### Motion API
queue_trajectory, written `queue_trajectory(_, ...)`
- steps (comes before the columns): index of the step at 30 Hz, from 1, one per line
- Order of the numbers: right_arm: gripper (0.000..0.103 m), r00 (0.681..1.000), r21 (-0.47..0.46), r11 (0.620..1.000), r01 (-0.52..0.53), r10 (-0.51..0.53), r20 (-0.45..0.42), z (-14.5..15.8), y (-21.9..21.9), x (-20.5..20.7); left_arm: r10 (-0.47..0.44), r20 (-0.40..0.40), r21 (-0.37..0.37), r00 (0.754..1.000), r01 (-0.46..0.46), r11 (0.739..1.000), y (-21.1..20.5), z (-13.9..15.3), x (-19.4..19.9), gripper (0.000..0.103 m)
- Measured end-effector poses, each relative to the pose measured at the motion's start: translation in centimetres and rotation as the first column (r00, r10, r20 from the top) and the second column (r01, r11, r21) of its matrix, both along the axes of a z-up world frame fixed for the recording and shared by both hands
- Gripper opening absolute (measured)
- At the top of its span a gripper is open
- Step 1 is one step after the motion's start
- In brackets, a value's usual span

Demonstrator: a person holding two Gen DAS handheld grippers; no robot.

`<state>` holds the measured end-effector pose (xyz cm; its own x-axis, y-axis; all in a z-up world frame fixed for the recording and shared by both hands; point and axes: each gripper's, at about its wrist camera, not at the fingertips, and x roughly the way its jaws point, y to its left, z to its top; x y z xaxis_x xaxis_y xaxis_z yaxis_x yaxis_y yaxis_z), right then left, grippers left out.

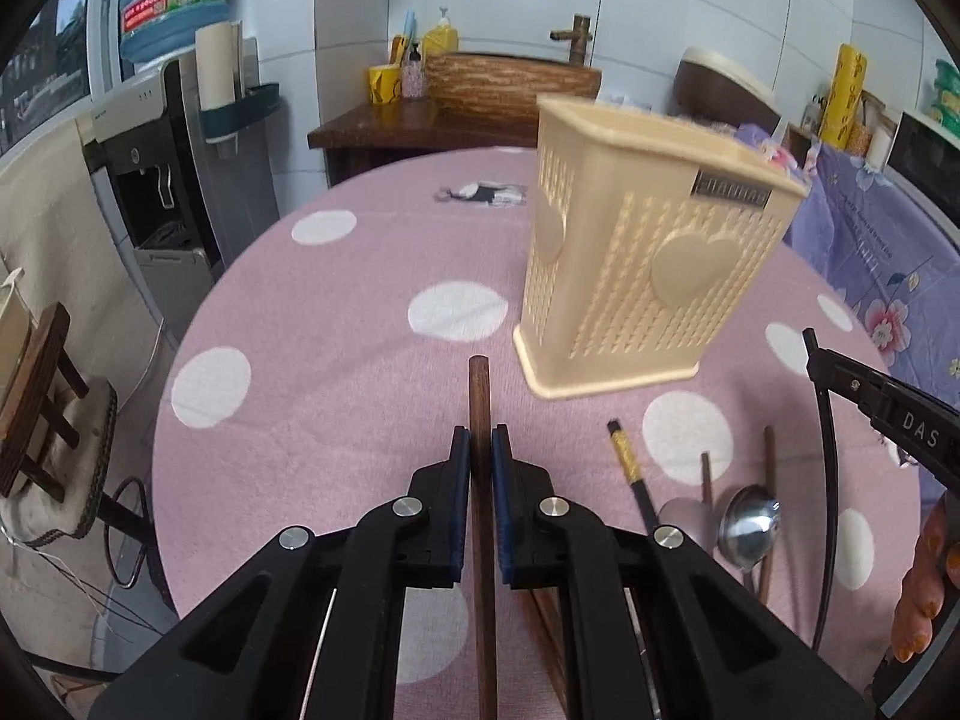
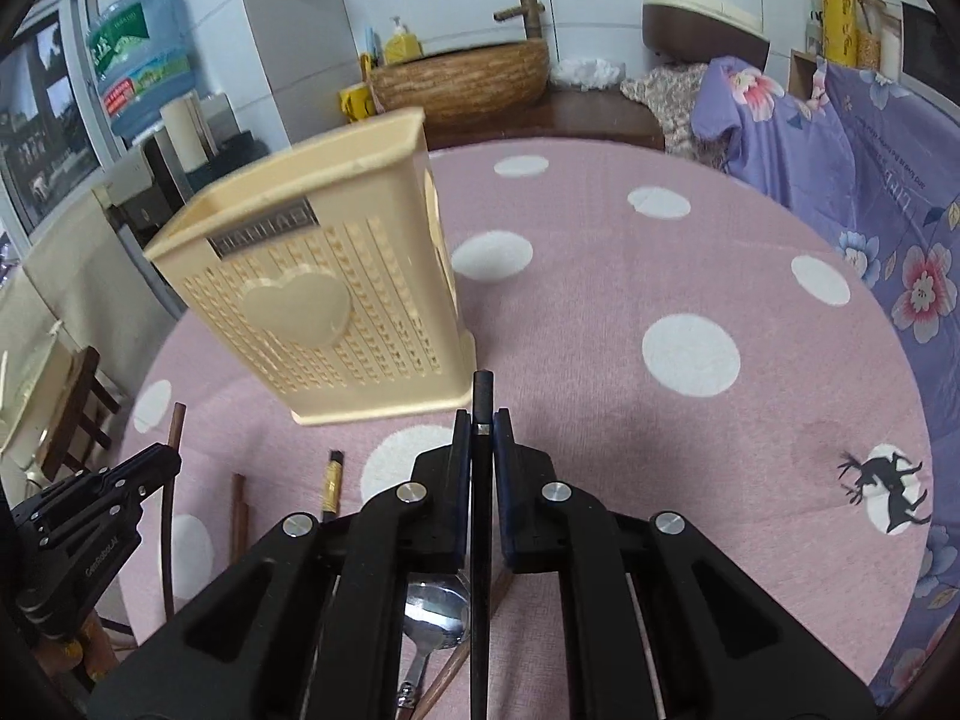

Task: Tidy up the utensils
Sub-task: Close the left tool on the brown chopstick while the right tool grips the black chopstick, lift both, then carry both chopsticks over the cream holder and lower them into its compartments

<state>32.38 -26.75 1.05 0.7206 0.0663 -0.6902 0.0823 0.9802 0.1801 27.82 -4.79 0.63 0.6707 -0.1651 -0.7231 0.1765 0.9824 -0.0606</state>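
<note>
In the left wrist view, the left gripper (image 1: 478,450) sits at lower centre, its blue pads closed on a brown wooden chopstick (image 1: 479,396) whose tip pokes up past the fingertips while the rest of the shaft runs down out of the bottom of the frame. To the upper right of it stands the cream utensil holder (image 1: 648,264), upright on the pink dotted tablecloth (image 1: 336,360), its open top facing upward. Right of the jaws, low in the frame, lie a black chopstick with a gold band (image 1: 627,462), two spoons (image 1: 747,519) and more brown sticks, all loose on the cloth. At the right edge the other tool and a hand (image 1: 924,588) show. In the right wrist view the holder (image 2: 318,300) fills the upper left, and the right gripper (image 2: 482,450) at lower centre is clamped on a plain black chopstick (image 2: 482,396), with a spoon (image 2: 435,612) lying beneath it. To do this step well, I would judge that each stick should be carried above the holder's rim, turned close to vertical over the opening, and let go only once its lower end is inside. One hand at a time seems wiser, since both sticks are long and the mouth is narrow. A knock on the rim could tip the light holder.
</note>
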Motion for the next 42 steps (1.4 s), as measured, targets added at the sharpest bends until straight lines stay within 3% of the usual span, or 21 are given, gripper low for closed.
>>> queue_trajectory(13,0.008,0.979,-0.015,0.999,-0.05,0.052,0.195,8.7,-0.6,-5.2,-0.01,0.172,-0.068,0.985,0.022,0.997,1.2,6.9,-1.7,0.008)
queue_trajectory(29,0.008,0.973,0.003,0.996,-0.094,0.091,0.213,11.0,-0.7,-5.8,-0.001,0.216,-0.101,0.976,0.024,0.995,3.1,9.5,-2.4,0.008)
queue_trajectory(35,0.008,0.958,0.005,0.993,-0.115,0.11,0.265,15.0,-0.7,-5.7,-0.01,0.294,-0.088,0.956,0.038,0.995,3.1,13.5,-2.5,0.008)
queue_trajectory(42,0.008,0.932,0.016,0.994,-0.105,0.093,0.351,22.3,-1.0,-4.2,-0.034,0.41,-0.086,0.911,0.076,0.993,1.8,20.9,-2.4,0.008)
